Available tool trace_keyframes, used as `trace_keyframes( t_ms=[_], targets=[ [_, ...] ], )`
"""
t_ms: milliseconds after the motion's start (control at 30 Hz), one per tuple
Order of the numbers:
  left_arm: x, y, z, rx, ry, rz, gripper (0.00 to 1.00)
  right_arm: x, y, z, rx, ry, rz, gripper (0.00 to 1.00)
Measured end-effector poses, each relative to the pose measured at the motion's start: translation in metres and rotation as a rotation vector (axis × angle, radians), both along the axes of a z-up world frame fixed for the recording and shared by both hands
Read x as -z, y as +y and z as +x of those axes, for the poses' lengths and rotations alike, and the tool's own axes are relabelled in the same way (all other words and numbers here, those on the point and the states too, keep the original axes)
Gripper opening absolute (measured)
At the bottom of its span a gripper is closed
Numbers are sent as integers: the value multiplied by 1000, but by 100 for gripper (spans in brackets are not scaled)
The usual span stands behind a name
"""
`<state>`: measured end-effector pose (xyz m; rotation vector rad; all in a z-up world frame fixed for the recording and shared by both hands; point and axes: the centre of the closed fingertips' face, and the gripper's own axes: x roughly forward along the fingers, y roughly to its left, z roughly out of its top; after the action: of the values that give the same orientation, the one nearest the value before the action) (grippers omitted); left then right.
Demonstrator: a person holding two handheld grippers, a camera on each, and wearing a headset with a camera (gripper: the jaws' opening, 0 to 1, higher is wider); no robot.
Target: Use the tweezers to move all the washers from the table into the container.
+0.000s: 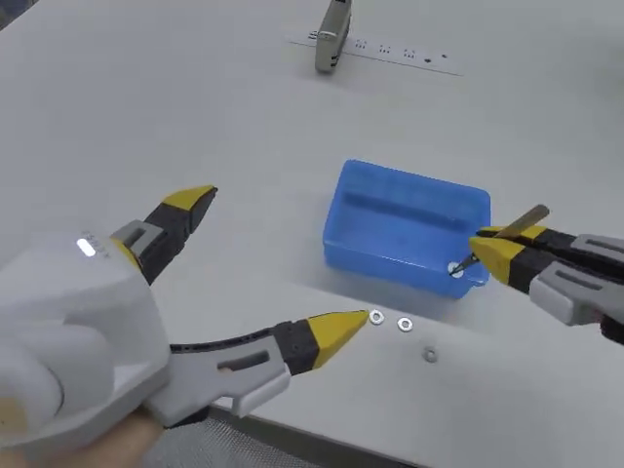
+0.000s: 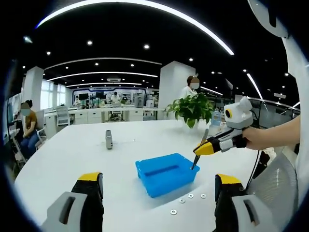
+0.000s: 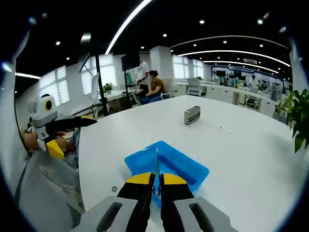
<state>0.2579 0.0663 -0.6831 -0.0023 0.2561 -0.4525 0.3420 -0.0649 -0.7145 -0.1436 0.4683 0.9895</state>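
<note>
1. Lying near the middle of the white surface (image 1: 146,107), the blue container (image 1: 405,229) is seen open-topped, with wide bare room from its 9 o'clock round to its 12 o'clock.
2. At 12 o'clock from the container, well apart, a grey block (image 1: 333,37) is stood beside a printed strip (image 1: 390,51).
3. The near edge of the surface is seen at 6 o'clock in the head view, just under the left gripper (image 1: 288,254). The loose washers (image 1: 405,323) are laid between that edge and the container's near wall, at its 6 o'clock.
4. The left gripper's fingers (image 1: 336,330) are spread wide and nothing is held. One yellow tip is set just beside the nearest washer.
5. The right gripper (image 1: 490,246) is held at 3 o'clock of the container, its fingers closed almost fully on the tweezers (image 1: 529,217).
6. In the head view the tweezers' long axis is laid from 2 o'clock to 8 o'clock, the tips pointed down toward 8 o'clock at the container's near right corner.
7. A small pale ring is seen at the tweezer tips. Whether it is a washer gripped there cannot be told.
</note>
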Motion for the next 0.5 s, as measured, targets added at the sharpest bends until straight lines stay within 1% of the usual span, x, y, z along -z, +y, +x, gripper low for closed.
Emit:
trace_keyframes(
  t_ms=[67, 100, 167, 233, 300, 367, 400, 433, 467, 500],
  targets=[
    [-2, -2, -1, 21, 0, -29, 99, 3, -1, 12, 31, 7, 11, 2],
    [-4, -2, -1, 19, -2, -50, 99, 4, -3, 17, 47, 6, 12, 2],
    [-3, -1, -1, 11, -1, -47, 99, 11, -2, 24, 51, 16, 14, 2],
    [-4, 1, 0, 4, -3, -49, 98, 18, -2, 30, 53, 7, -9, 2],
    [-3, 1, 0, 4, 0, -51, 97, 27, -1, 33, 50, 19, -24, 2],
    [-1, -1, 0, 9, 7, -33, 96, 33, 0, 35, 44, 25, -29, 2],
    [0, -1, 0, 11, 5, -20, 96, 35, 1, 35, 43, 32, -31, 2],
    [0, -1, -1, 11, 4, -18, 96, 37, 2, 36, 43, 34, -33, 2],
    [0, 2, -1, 11, 8, -33, 95, 41, 4, 36, 38, 38, -35, 2],
    [-1, 4, 0, 1, 16, -69, 95, 43, 5, 36, 36, 42, -41, 2]
  ],
)
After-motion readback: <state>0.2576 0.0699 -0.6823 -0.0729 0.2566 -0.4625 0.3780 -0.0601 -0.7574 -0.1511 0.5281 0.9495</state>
